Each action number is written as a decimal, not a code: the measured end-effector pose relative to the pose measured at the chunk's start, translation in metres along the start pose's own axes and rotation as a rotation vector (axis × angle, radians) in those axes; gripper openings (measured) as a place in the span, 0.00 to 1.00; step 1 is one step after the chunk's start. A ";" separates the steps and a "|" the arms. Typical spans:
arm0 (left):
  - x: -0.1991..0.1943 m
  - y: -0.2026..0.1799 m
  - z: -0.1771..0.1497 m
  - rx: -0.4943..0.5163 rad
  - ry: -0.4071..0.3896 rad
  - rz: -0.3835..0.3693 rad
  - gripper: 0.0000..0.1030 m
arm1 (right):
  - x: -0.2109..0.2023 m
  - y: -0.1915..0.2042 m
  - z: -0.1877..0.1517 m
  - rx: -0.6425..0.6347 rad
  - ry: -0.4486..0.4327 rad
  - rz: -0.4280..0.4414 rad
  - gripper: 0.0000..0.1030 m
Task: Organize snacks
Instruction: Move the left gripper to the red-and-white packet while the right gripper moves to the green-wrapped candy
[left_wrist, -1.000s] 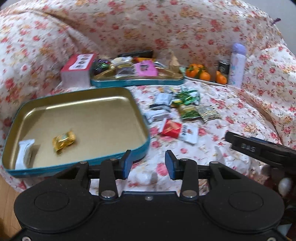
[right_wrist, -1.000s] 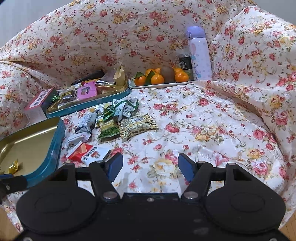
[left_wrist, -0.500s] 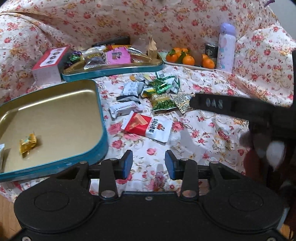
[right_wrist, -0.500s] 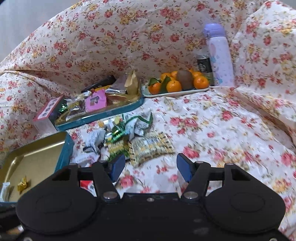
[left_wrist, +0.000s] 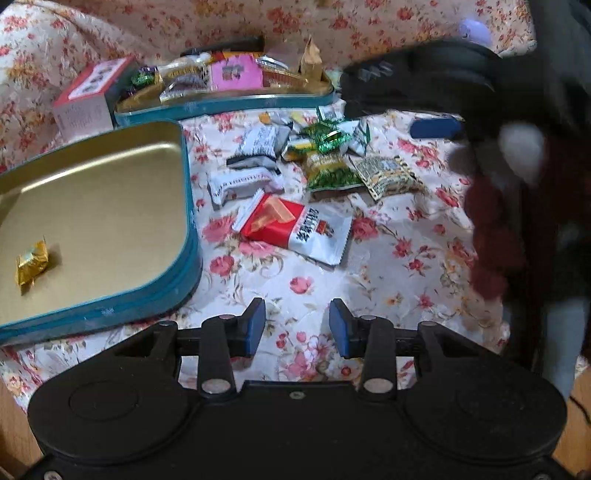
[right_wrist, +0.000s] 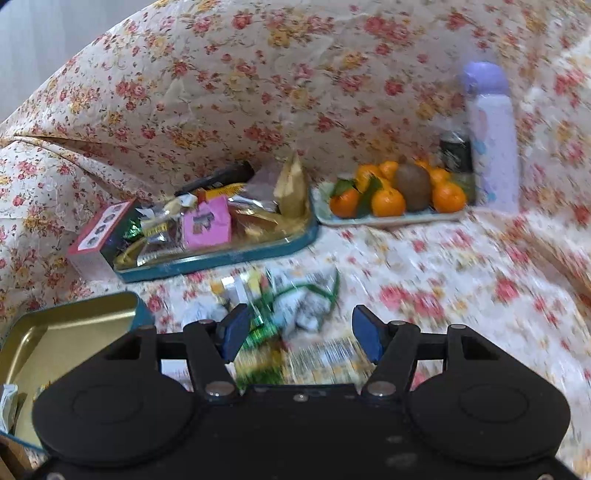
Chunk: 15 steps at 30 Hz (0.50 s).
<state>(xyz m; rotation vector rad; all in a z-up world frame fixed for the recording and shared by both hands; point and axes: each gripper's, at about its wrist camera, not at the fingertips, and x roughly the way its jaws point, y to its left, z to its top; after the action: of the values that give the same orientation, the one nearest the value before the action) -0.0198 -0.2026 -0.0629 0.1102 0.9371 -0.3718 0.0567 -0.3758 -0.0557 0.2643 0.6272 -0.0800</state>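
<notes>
- I am holding my left gripper (left_wrist: 297, 326) over the flowered cloth (left_wrist: 388, 266), its blue pads apart and nothing between them.
- I am keeping my right gripper (right_wrist: 301, 332) above the loose pile of snack packets (right_wrist: 295, 302); its jaws are standing wide apart, gripping nothing, though the green and yellow-patterned packets are showing in the gap below the pads.
- In the left wrist view my right gripper (left_wrist: 436, 129) is reaching in from the right, blurred, over the far edge of the pile, with one blue pad showing.
- The empty-looking gold tin with the teal wall (left_wrist: 192, 229) is lying at the left, holding a gold-wrapped candy (left_wrist: 31, 262) near its left side.
- A red and white packet (left_wrist: 295, 229) is lying on the cloth just beside that tin's right wall, nearest my left gripper.
- Behind it, white packets (left_wrist: 243, 181), a green packet (left_wrist: 330, 173) and a yellow-patterned packet (left_wrist: 388, 177) are lying close together, some touching.
- A second teal tin (right_wrist: 221, 254) farther back is filled with mixed snacks, a pink packet (right_wrist: 207, 225) among them, and a red and white box (right_wrist: 99, 232) is standing just beside its left end.
- A tray of oranges (right_wrist: 391, 218) is sitting to the right of that tin, with a lilac bottle (right_wrist: 493, 140) upright at its right end.
</notes>
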 end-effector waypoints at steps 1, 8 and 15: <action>0.000 -0.001 0.000 0.005 -0.002 0.003 0.47 | 0.006 0.004 0.006 -0.022 0.006 0.009 0.64; -0.001 -0.008 -0.006 0.034 -0.024 0.013 0.54 | 0.044 0.050 0.022 -0.224 0.050 0.054 0.64; 0.000 -0.010 -0.007 0.038 -0.024 0.012 0.56 | 0.088 0.083 0.017 -0.378 0.134 0.042 0.59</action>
<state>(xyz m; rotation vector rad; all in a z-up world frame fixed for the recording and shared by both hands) -0.0284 -0.2099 -0.0661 0.1457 0.9058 -0.3789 0.1504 -0.2997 -0.0758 -0.0836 0.7553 0.0979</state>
